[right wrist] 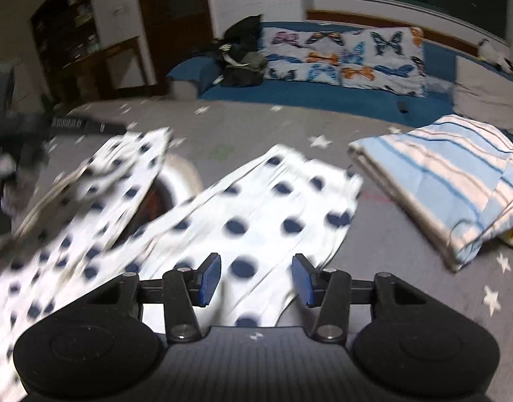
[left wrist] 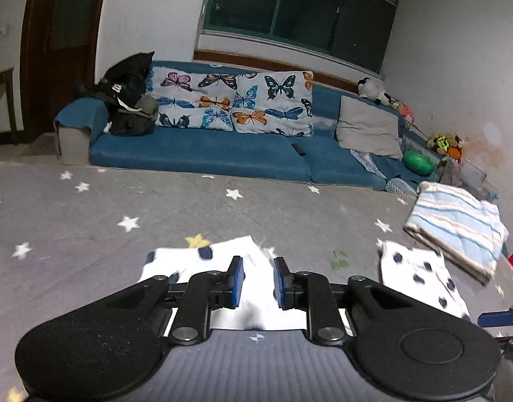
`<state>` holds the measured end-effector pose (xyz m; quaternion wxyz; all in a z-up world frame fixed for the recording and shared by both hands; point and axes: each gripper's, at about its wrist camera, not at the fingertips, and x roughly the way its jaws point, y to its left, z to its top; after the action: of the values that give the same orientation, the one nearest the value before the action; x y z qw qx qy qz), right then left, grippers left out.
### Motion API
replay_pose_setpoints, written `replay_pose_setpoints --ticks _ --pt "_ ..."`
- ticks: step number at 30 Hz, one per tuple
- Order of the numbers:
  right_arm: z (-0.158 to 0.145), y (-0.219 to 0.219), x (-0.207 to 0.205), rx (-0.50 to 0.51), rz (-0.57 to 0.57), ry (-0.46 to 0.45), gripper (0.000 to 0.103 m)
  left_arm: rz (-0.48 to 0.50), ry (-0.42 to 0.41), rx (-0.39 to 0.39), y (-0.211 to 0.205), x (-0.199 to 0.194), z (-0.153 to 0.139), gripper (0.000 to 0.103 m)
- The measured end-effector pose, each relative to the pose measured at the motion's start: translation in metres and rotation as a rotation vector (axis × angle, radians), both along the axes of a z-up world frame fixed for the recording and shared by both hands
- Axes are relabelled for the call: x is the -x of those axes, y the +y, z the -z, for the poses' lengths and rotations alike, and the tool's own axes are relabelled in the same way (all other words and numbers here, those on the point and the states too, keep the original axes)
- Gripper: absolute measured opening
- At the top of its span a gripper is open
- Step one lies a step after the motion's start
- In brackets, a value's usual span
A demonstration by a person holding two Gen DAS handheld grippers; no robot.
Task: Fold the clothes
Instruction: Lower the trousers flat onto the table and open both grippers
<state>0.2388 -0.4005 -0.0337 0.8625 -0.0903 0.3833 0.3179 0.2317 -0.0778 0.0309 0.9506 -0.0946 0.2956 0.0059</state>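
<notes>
Only from the right wrist: wooden shelves (right wrist: 67,16). Spotted cloth (right wrist: 249,221) on grey carpet (left wrist: 176,207), striped blanket (right wrist: 450,181) beside. Left gripper (left wrist: 258,281) narrowly parted, right gripper (right wrist: 256,281) spread; neither visibly pinching.

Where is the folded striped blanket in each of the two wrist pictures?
Left wrist view: the striped blanket lies at the right edge, on the grey star carpet.
Right wrist view: the striped blanket lies at the upper right, beside the polka-dot cloth.
Shared landmark: the butterfly cushions on the blue sofa.
</notes>
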Motion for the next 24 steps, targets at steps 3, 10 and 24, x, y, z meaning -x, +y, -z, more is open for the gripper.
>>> replay_pose_setpoints --ticks 3,10,24 --pt "0.004 0.002 0.018 -0.007 -0.039 0.005 0.046 -0.001 -0.01 -0.031 -0.005 0.027 -0.007 0.025" --pt "0.01 0.004 0.045 -0.016 -0.088 -0.001 0.046 -0.101 0.001 -0.034 -0.001 0.08 -0.005 0.029" --pt "0.006 -0.017 0.079 -0.03 -0.07 -0.053 0.046 -0.214 0.09 -0.122 0.008 0.127 0.03 0.03"
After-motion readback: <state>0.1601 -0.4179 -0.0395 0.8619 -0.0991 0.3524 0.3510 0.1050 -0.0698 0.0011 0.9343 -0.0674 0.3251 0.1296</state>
